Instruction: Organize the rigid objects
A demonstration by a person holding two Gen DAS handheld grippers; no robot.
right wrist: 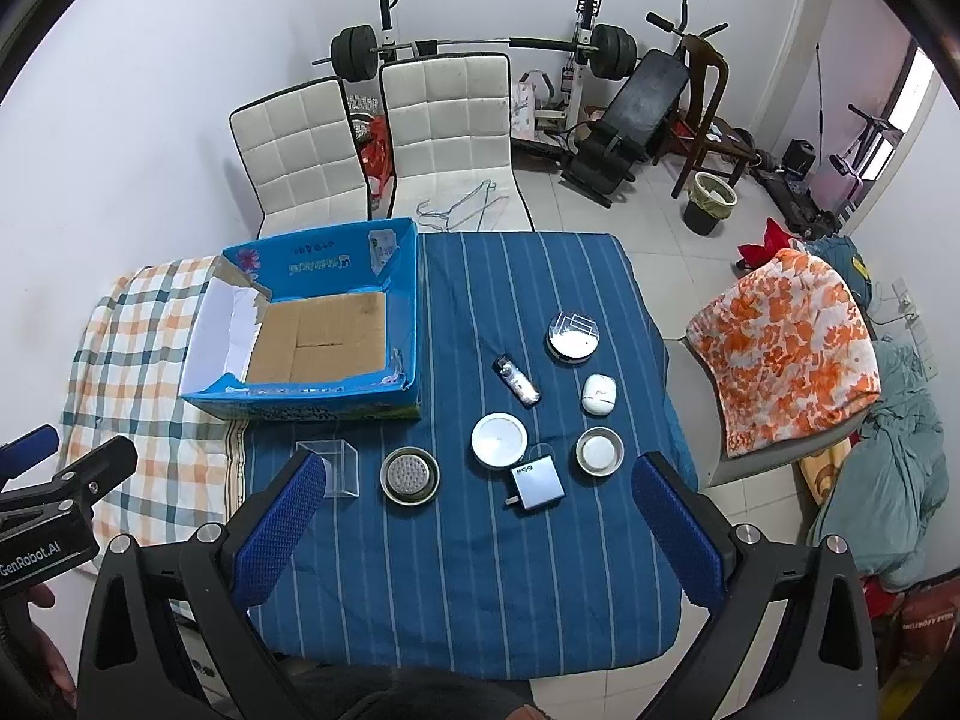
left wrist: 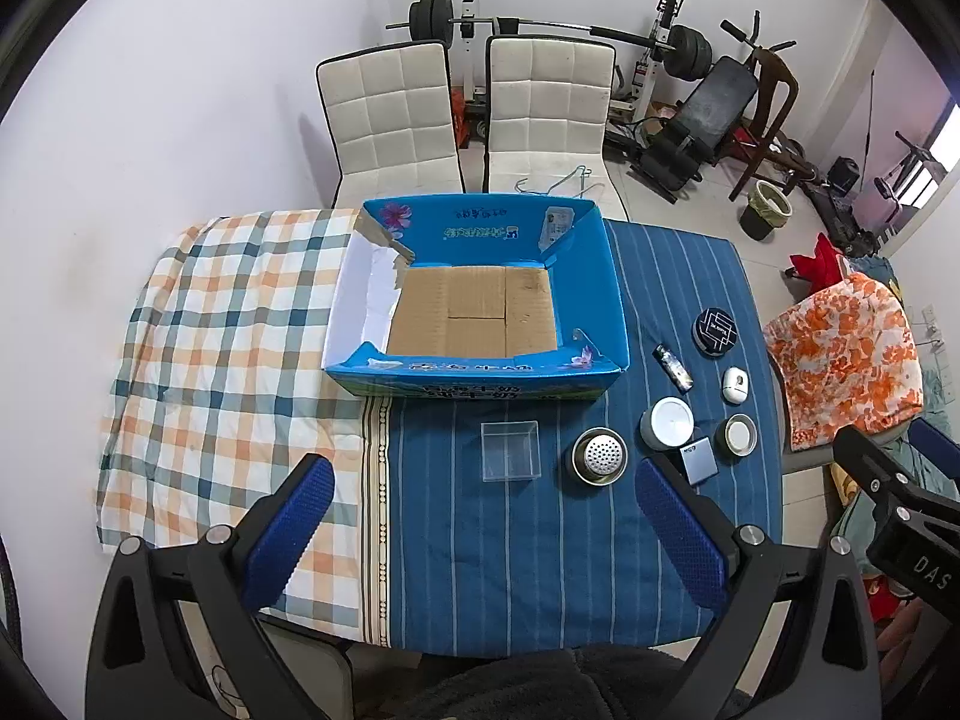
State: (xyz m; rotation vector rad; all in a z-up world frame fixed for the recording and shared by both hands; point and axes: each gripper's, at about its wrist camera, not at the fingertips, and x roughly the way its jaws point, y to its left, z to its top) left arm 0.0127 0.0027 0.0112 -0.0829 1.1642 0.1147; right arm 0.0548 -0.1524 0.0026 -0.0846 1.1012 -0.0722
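Blue ribbed pads of the left claw (left wrist: 483,531) and the right claw (right wrist: 480,525) stand wide apart, both empty, above the near edge of the striped worktop (right wrist: 456,570). Just ahead lie the clear plastic cube (left wrist: 510,451), light and slippery, best taken across two flat walls, and the steel strainer cup (right wrist: 410,475), stiff. Probably everything goes into the empty blue carton (left wrist: 591,276), behind them.

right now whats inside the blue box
Nothing: the blue box shows only its bare brown cardboard floor. The near wall hides a thin strip of floor right behind it.
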